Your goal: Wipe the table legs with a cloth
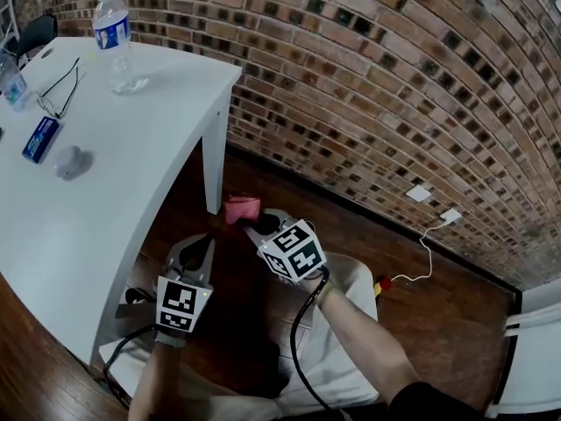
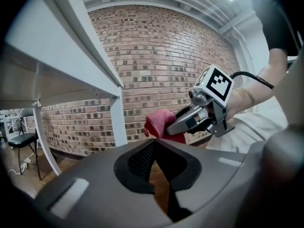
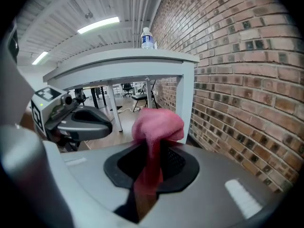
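Observation:
A pink cloth (image 1: pixel 243 209) is bunched between the jaws of my right gripper (image 1: pixel 252 226), which is shut on it. It hangs low, just in front of the white table leg (image 1: pixel 212 169) next to the brick wall, and I cannot tell if they touch. In the right gripper view the cloth (image 3: pixel 159 125) covers the right gripper (image 3: pixel 154 146) tips, with the leg (image 3: pixel 185 103) just behind. My left gripper (image 1: pixel 203 240) sits under the table edge, to the left of the cloth, shut and holding nothing. The left gripper view shows the cloth (image 2: pixel 159 122) beside the leg (image 2: pixel 118 122).
On the white table (image 1: pixel 131 191) stand a water bottle (image 1: pixel 114 38), glasses (image 1: pixel 57 90), a blue box (image 1: pixel 41 139) and a small grey object (image 1: pixel 70 160). A brick wall (image 1: pixel 368 77) runs close behind. A white cable (image 1: pixel 427 244) lies on the wooden floor; a white chair (image 1: pixel 530 358) stands right.

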A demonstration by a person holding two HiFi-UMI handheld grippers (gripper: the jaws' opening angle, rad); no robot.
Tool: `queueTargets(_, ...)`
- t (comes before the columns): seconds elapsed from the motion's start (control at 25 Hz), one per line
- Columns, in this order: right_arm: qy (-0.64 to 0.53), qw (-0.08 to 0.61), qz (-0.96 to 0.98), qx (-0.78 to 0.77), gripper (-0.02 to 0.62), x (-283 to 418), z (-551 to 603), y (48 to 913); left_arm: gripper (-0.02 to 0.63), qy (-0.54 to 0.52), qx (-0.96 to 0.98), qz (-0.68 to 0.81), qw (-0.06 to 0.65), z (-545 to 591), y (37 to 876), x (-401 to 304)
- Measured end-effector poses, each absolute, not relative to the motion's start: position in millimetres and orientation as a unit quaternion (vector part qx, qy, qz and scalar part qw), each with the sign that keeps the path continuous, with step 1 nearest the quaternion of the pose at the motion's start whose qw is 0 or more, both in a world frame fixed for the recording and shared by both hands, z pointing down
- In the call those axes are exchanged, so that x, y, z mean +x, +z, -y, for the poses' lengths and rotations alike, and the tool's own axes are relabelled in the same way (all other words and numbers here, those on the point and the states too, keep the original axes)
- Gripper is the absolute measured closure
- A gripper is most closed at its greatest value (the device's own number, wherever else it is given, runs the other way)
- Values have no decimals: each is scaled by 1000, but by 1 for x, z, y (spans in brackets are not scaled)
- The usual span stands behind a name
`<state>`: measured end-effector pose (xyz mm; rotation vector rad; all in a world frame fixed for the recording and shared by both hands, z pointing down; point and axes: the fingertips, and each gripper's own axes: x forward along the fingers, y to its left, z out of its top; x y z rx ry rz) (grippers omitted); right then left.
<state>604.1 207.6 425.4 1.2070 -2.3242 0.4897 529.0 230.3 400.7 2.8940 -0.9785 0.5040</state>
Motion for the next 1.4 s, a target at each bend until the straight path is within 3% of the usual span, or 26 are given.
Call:
queueTargets(0.44, 193, 160, 885, 393, 545, 579, -58, 381, 606, 160, 927, 337, 36, -206, 400, 561)
queueTargets(0.84, 243, 98, 900, 349, 545, 569, -12, 378, 606, 161, 900, 394, 92, -183, 439, 555)
queueTargets(1.4, 315, 119, 898, 284, 545, 563, -12, 468, 606, 211, 875, 419, 118, -179, 497, 555)
